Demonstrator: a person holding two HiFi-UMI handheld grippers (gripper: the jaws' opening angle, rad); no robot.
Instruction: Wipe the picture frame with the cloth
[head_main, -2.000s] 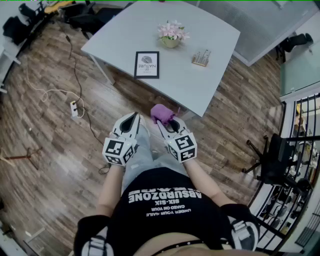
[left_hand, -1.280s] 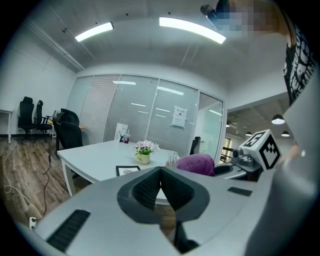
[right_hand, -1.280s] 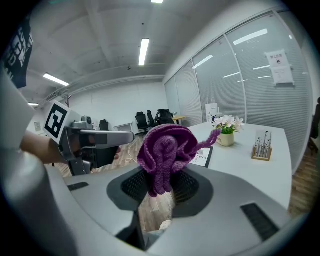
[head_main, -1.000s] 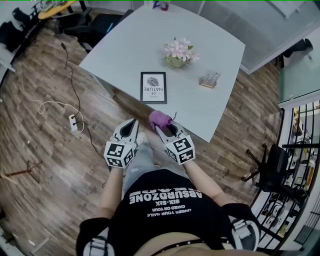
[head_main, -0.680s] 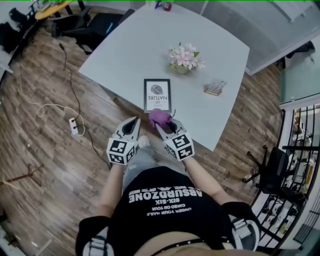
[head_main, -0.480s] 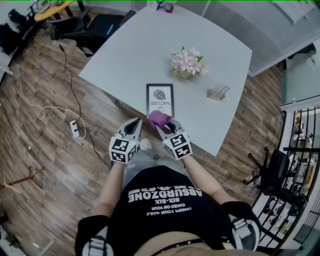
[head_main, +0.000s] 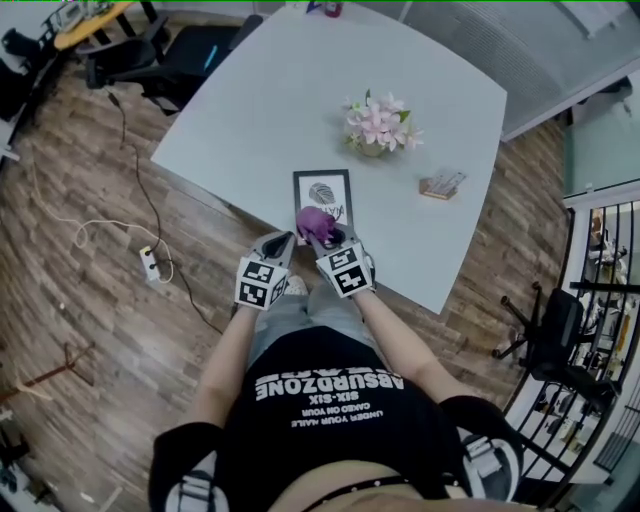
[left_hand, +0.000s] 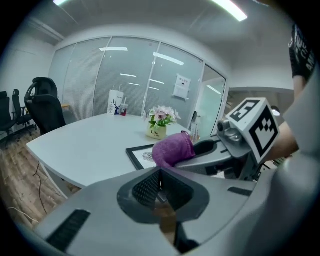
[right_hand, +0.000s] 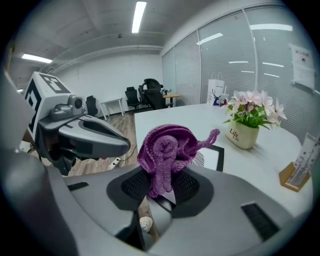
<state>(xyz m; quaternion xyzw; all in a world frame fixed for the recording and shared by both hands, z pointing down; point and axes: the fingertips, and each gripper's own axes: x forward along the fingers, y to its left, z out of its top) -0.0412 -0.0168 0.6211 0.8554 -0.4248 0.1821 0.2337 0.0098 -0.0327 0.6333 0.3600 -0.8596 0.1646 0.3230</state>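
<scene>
A black picture frame (head_main: 322, 192) with a white print lies flat near the front edge of the white table (head_main: 250, 110). My right gripper (head_main: 322, 232) is shut on a bunched purple cloth (head_main: 314, 221), which hangs over the frame's near end. In the right gripper view the cloth (right_hand: 166, 149) bulges out of the jaws, with the frame (right_hand: 212, 156) just behind it. My left gripper (head_main: 283, 241) hovers at the table's edge, left of the frame, shut with nothing in it. In the left gripper view, the cloth (left_hand: 173, 148) and frame (left_hand: 141, 155) lie ahead.
A pot of pink flowers (head_main: 376, 124) stands behind the frame, and a small wooden card holder (head_main: 442, 185) sits to the right. Office chairs (head_main: 185, 45) stand beyond the table's far left. A power strip (head_main: 150, 264) and cable lie on the wooden floor.
The person has stepped up to the table. Both grippers moved forward; the cloth, earlier over the floor, now sits over the frame's near end.
</scene>
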